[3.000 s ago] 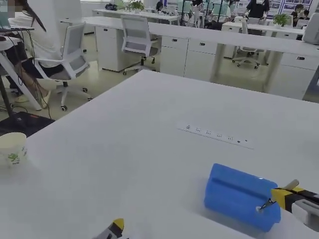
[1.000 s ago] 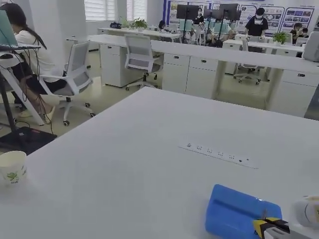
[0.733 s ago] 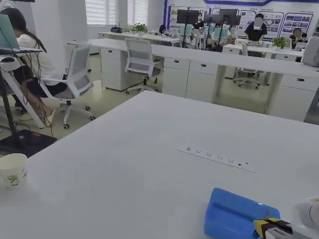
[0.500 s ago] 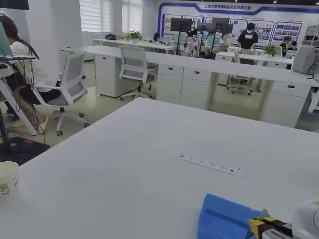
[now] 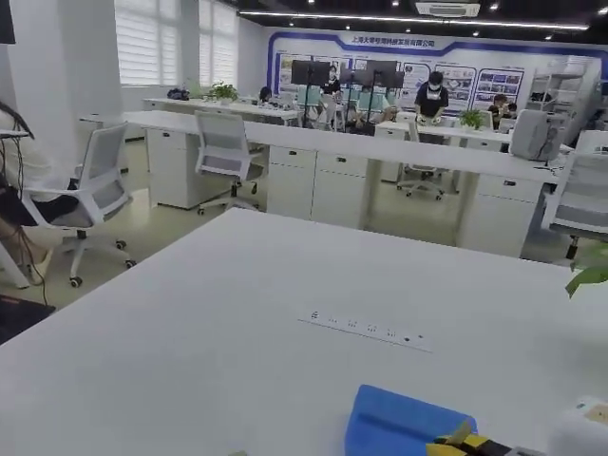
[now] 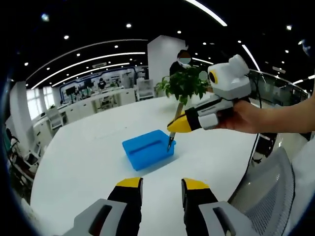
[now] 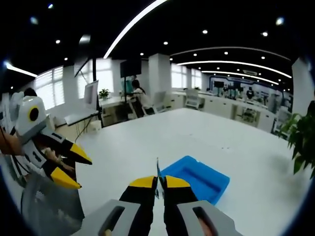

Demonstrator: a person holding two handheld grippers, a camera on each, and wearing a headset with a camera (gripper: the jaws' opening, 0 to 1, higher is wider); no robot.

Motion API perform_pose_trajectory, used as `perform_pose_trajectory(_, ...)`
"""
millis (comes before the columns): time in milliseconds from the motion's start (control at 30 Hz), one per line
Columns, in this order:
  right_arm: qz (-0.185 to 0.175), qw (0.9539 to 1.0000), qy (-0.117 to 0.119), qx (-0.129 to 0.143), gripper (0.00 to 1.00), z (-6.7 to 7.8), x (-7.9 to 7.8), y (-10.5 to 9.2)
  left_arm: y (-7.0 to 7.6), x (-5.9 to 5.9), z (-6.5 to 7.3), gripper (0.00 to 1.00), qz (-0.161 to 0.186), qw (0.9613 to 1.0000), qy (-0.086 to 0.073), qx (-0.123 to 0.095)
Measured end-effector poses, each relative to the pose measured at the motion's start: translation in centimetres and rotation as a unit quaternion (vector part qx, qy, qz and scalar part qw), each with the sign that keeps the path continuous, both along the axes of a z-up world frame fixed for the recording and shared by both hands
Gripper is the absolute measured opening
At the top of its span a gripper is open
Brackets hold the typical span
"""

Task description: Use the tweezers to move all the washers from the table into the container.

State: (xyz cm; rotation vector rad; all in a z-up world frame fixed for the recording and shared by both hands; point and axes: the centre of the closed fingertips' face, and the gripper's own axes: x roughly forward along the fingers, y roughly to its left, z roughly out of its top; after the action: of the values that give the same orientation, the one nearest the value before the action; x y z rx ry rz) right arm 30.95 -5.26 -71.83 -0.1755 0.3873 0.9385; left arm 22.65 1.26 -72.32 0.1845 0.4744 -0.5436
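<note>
Wide white bench [image 5: 190,323], mostly bare. Blue rectangular plastic container [image 5: 404,426] sits near the person's edge of it, to the right of centre in the head view.

Right gripper [image 7: 160,183]: jaws drawn together, clamped on the thin metal tweezers [image 7: 157,169], which stick out straight ahead along the jaw line. In the right gripper view the container lies just ahead and a little right of the tweezer tips, long axis running diagonally away to the right. In the left gripper view the tips hang at the container's right end. Whether they touch the rim cannot be told. A hand [image 6: 246,117] holds this gripper, angled down towards the bench.

Left gripper [image 6: 161,186]: jaws apart, nothing between them, well back from the container. From there the container is dead ahead, long axis roughly crosswise.

Washers: too small to make out on the bench or in the container, so their bearing from the tips is unknown.

Judgement: the right gripper is clearly nearer and carries the tool, so the next move is its own. It turns on which way the next washer lies from the tweezer tips.
</note>
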Motion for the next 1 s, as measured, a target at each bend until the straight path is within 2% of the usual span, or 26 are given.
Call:
perform_pose_trajectory(133, 0.018, 0.9998, 0.008, -0.001, 0.02, -0.3, -2.3, 0.3, -1.5, -0.1, 1.7, 0.29, -0.025, 0.9991, -0.006, -0.034)
perform_pose_trajectory(233, 0.035, 0.9991, -0.001, -0.022, 0.02, -0.5, -3.5, 0.2, -2.3, -0.4, 2.5, 0.29, -0.041, 0.9986, -0.012, -0.031)
perform_pose_trajectory(300, 0.039, 0.9990, -0.003, -0.020, 0.02, -0.5, -4.1, 0.1, -3.0, -0.6, 3.0, 0.29, -0.055, 0.9977, -0.017, -0.036)
perform_pose_trajectory(467, 0.078, 0.9966, 0.021, -0.015, 0.02, -0.6, -6.2, 0.4, -4.9, -1.6, 3.8, 0.28, -0.097, 0.9935, -0.011, -0.058)
perform_pose_trajectory(533, 0.097, 0.9948, 0.028, -0.016, 0.02, -0.8, -7.0, 0.5, -5.3, -1.7, 4.2, 0.27, -0.108, 0.9922, -0.018, -0.061)
perform_pose_trajectory(567, 0.108, 0.9935, 0.028, -0.022, 0.02, -1.0, -7.5, 0.4, -5.6, -1.9, 4.3, 0.26, -0.114, 0.9913, -0.015, -0.064)
perform_pose_trajectory(667, 0.141, 0.9887, 0.038, -0.033, 0.02, -1.3, -8.6, 0.5, -6.5, -2.2, 4.9, 0.25, -0.139, 0.9872, -0.012, -0.077)
perform_pose_trajectory(700, 0.147, 0.9877, 0.036, -0.039, 0.02, -1.3, -8.9, 0.4, -6.6, -2.2, 5.0, 0.25, -0.143, 0.9865, -0.011, -0.079)
perform_pose_trajectory(767, 0.155, 0.9863, 0.033, -0.046, 0.02, -1.3, -9.2, 0.4, -7.2, -2.5, 5.1, 0.25, -0.166, 0.9827, -0.005, -0.082)
perform_pose_trajectory(833, 0.160, 0.9855, 0.034, -0.045, 0.02, -1.2, -9.5, 0.3, -7.4, -2.7, 5.3, 0.23, -0.182, 0.9794, 0.000, -0.087)
perform_pose_trajectory(900, 0.174, 0.9832, 0.035, -0.042, 0.02, -0.9, -10.0, 0.4, -7.7, -2.9, 5.3, 0.21, -0.200, 0.9758, 0.010, -0.088)
perform_pose_trajectory(1000, 0.197, 0.9787, 0.039, -0.042, 0.02, -0.6, -10.7, 0.5, -8.0, -3.1, 5.3, 0.19, -0.227, 0.9703, 0.013, -0.084)
